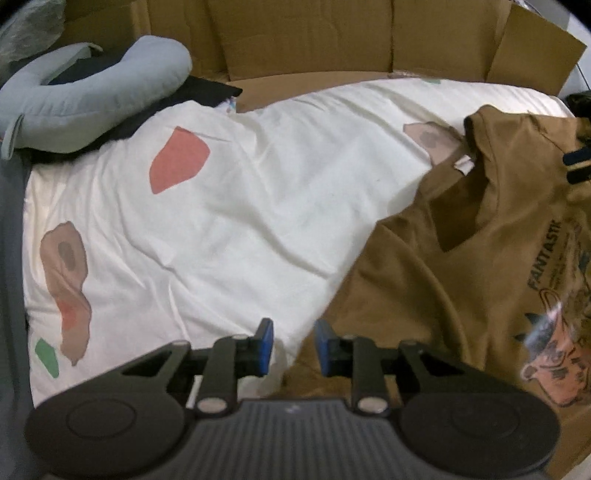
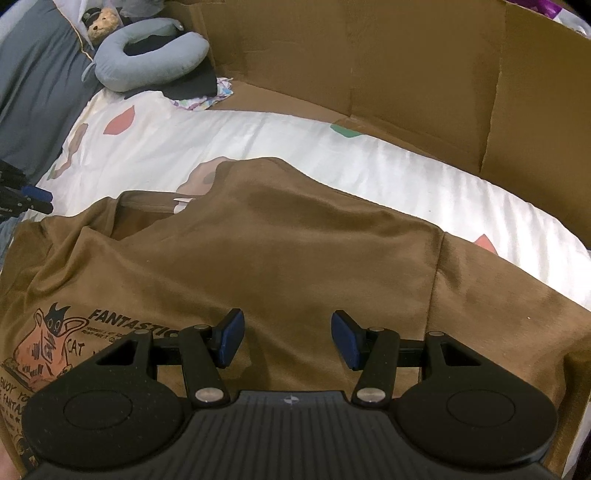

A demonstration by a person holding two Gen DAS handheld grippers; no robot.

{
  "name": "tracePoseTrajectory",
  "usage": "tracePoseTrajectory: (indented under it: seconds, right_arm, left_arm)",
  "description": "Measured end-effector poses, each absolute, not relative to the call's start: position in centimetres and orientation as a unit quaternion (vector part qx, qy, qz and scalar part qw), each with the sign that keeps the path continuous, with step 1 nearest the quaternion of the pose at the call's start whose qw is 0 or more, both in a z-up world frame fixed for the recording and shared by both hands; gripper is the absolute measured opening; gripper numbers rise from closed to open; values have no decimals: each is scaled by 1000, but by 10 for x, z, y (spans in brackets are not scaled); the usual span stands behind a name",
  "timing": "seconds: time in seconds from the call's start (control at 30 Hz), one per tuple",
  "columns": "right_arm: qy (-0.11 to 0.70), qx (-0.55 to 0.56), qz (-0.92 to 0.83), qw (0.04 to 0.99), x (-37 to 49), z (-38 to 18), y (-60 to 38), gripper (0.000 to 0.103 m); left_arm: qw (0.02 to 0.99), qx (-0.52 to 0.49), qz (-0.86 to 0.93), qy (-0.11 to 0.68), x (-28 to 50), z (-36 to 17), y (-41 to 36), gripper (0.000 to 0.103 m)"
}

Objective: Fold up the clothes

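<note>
A brown T-shirt (image 1: 461, 266) (image 2: 280, 251) with a cat print and the word FANTASTIC lies spread on a white bed cover (image 1: 236, 206) (image 2: 266, 136), collar towards the cardboard. My left gripper (image 1: 294, 345) hovers over the shirt's left edge, where brown cloth meets white cover. Its blue pads stand a small gap apart with nothing pinched between them. It also shows at the left edge of the right wrist view (image 2: 35, 199). Over the shirt's chest, my right gripper (image 2: 288, 338) is open wide and holds nothing.
Cardboard walls (image 1: 332, 40) (image 2: 388, 66) stand along the far side of the bed. A grey neck pillow (image 1: 92, 99) (image 2: 147, 62) lies on dark cloth at the back left, with a small teddy bear (image 2: 103, 22) beyond it. A grey blanket (image 2: 33, 88) borders the left.
</note>
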State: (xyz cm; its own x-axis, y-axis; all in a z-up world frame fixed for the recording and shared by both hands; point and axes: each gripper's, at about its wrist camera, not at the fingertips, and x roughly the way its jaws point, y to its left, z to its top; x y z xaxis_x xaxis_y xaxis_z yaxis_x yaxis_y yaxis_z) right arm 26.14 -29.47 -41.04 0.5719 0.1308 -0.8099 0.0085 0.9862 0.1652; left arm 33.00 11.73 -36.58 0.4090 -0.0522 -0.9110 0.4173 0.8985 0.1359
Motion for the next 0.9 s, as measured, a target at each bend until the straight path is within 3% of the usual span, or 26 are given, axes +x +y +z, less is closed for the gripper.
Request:
tracePoseTrajectory:
  seconds: [0.5, 0.9]
  right_arm:
    - [464, 79, 26, 882, 260, -412, -305, 59]
    - [467, 78, 28, 880, 260, -413, -305, 59]
  left_arm:
    - [807, 142, -174, 547, 328, -390, 122, 27]
    - [779, 173, -202, 568, 335, -405, 118, 28]
